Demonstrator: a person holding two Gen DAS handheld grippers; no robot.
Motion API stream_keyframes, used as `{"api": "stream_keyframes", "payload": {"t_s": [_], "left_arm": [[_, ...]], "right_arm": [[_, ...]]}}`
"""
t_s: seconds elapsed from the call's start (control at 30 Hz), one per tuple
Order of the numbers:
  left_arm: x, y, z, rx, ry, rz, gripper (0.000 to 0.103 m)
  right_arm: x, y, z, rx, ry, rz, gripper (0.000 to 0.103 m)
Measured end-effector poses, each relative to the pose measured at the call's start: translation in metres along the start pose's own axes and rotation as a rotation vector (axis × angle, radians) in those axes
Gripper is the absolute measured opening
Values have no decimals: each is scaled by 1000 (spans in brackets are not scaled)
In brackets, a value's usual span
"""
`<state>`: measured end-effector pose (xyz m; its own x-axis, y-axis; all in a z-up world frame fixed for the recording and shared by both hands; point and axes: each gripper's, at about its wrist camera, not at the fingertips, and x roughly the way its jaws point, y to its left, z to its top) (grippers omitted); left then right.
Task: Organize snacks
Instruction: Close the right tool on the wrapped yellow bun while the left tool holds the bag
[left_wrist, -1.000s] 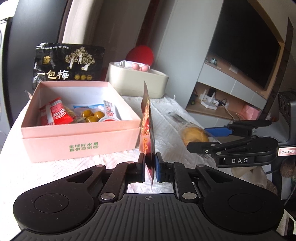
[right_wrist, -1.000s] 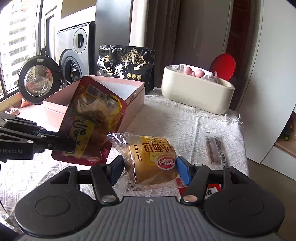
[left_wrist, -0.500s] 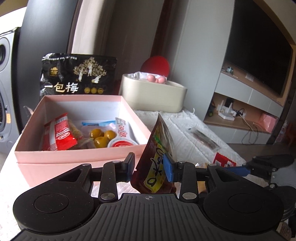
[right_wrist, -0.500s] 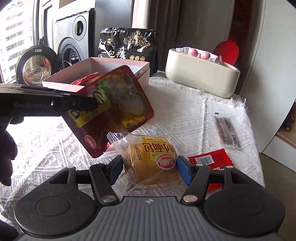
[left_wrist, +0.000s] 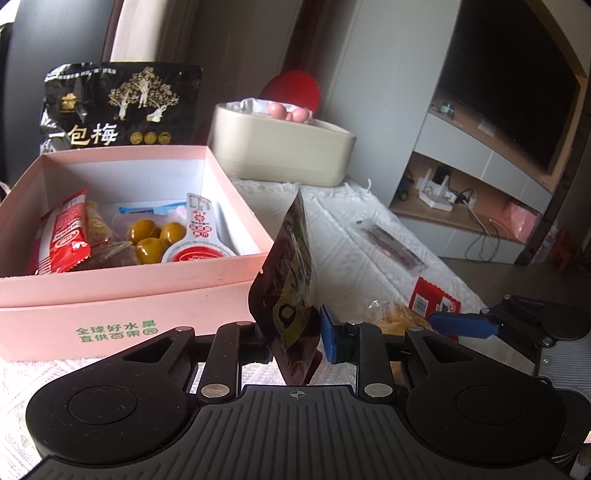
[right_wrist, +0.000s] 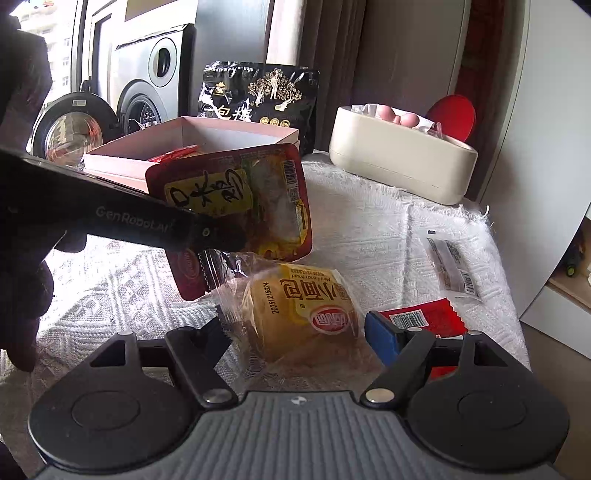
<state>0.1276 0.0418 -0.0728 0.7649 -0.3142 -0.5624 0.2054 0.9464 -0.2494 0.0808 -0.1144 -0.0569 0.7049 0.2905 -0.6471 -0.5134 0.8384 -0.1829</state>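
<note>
Left gripper (left_wrist: 293, 341) carrying the red pouch (left_wrist: 290, 291) toward the pink box (left_wrist: 122, 306).
Its jaws have just been closing on the pouch — right gripper (right_wrist: 295, 334) has been opening, straddling the bread packet (right_wrist: 303, 314) on the cloth, unclamped — next: lifting the pouch over the rim.

Red pouch (left_wrist: 291, 280): dark red with a yellow label, standing on edge, tilting, just beside the box's near right corner.
Bread pack (right_wrist: 303, 314): yellow bun in clear wrap, lying on the white cloth.
Pink box (left_wrist: 122, 306): sitting open, holding a red packet, yellow fruit and a small cup.
Red wrapper (right_wrist: 424, 317): lying flat beside the bread.
Clear stick pack (right_wrist: 450, 266): lying farther right.
</note>
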Motion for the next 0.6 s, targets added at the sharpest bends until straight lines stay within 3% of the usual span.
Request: {"api": "stream_keyframes", "payload": {"t_s": [0.07,0.13,0.27,0.47,0.6], "left_arm": [[-1,0,1,-10,8,-2,27],[-5,-2,1,11,16,-1,27],[-30,-10,-10,64,18,-30,27],[-99,-15,-42,81,29,-75,27],[-147,-4,-48,48,-21,-60,27]], "right_arm": [[1,-2,0,10,-4,0,78],[3,-2,2,12,12,-5,69],[-12,7,5,-43,19,-20,64],[-60,13,12,-54,4,36,63],[-87,20,27,-62,-19,92,63]]}}
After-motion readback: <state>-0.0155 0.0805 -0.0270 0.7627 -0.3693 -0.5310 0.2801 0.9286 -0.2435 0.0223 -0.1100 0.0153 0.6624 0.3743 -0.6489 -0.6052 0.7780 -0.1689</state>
